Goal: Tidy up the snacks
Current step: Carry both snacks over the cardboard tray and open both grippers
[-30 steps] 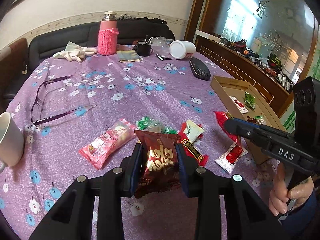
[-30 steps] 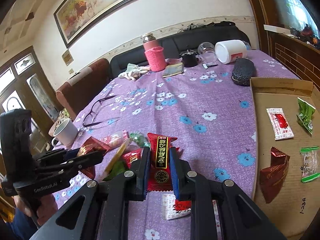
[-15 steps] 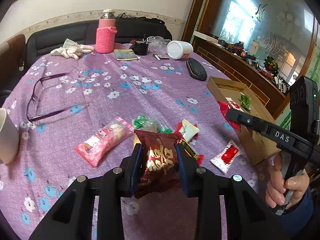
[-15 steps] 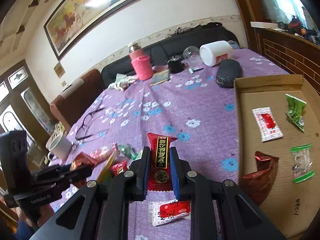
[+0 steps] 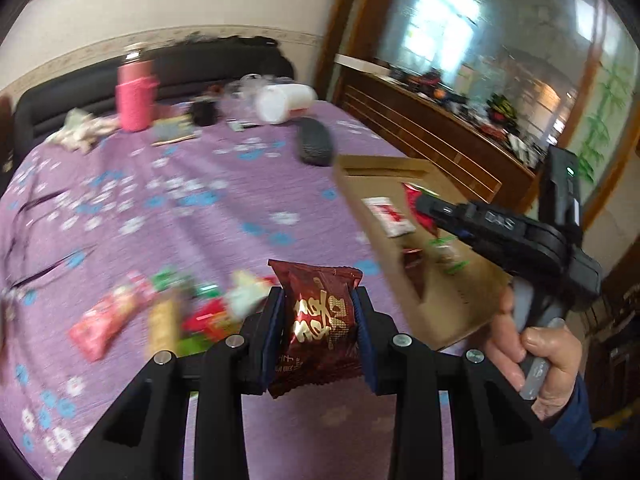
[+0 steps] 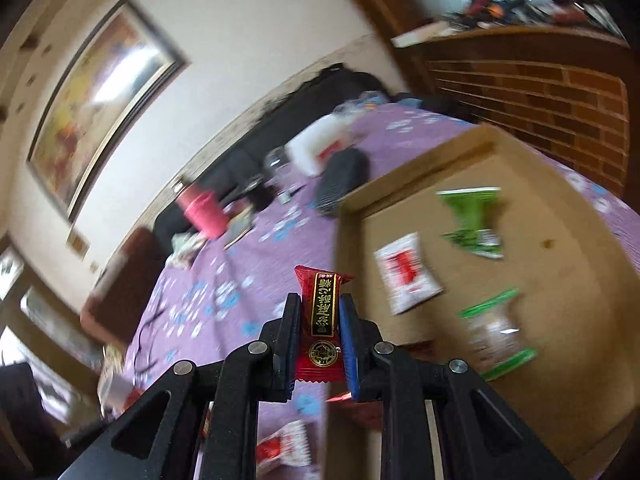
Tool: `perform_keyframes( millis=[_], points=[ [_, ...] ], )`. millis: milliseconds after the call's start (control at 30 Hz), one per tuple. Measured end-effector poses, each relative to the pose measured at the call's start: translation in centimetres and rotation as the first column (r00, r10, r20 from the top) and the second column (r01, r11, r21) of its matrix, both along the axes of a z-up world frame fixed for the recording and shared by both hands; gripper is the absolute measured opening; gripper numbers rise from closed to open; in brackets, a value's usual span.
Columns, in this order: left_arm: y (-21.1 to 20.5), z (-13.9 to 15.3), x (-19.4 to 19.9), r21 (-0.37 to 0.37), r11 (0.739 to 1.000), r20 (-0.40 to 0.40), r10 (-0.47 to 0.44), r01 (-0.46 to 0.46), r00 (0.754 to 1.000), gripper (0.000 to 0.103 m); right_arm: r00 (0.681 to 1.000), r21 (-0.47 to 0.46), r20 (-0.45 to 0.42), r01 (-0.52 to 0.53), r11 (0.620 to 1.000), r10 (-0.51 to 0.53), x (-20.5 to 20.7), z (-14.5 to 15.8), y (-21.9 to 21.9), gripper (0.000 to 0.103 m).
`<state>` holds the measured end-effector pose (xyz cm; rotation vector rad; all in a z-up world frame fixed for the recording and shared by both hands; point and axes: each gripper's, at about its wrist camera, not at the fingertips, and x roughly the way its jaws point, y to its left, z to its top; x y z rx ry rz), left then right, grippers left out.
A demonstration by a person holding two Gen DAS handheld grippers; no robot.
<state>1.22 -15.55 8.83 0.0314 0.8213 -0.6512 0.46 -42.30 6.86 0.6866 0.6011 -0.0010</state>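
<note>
Two claws, two catches: your left claw (image 5: 319, 322) is clamped tight on the dark red packet (image 5: 317, 322), pads pressed into both its sides, the wrapper standing upright between them and poking out above the tips. Ahead and to the right of that claw sits the box (image 5: 472, 312), its near corner just beyond your right fingertip. Your right claw (image 6: 319, 334) is squeezed narrow on the slim red candy (image 6: 321, 322), gold lettering running up its black label, the twisted top clear of the tips. From the left claw's camera you can see your right hand (image 5: 536, 360) wrapped around that claw's handle, its nose out over the box. Ahead and right of the right claw, lying flat on the box floor: a white sachet (image 6: 408, 272), a green pack (image 6: 474, 220) beyond it, and a clear pack with green ends (image 6: 496, 334) nearest you. To the left of your left claw, a blurred heap of loose snacks (image 5: 160, 312) lies on the purple cloth (image 5: 200, 208). Further ahead, a pink bottle (image 5: 135, 100), a white jar (image 5: 284, 102) on its side and a black case (image 5: 315, 146).
</note>
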Motion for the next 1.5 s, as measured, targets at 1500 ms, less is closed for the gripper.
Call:
perform_keyframes(
  millis=[1500],
  points=[
    [-12.7,-4.4,-1.3,-0.004,0.979,-0.026,-0.203,0.203,0.979,0.038,0.957,-0.085,-0.129,0.250,0.964,-0.260,-1.4,-1.0,-5.7,0.022]
  ],
)
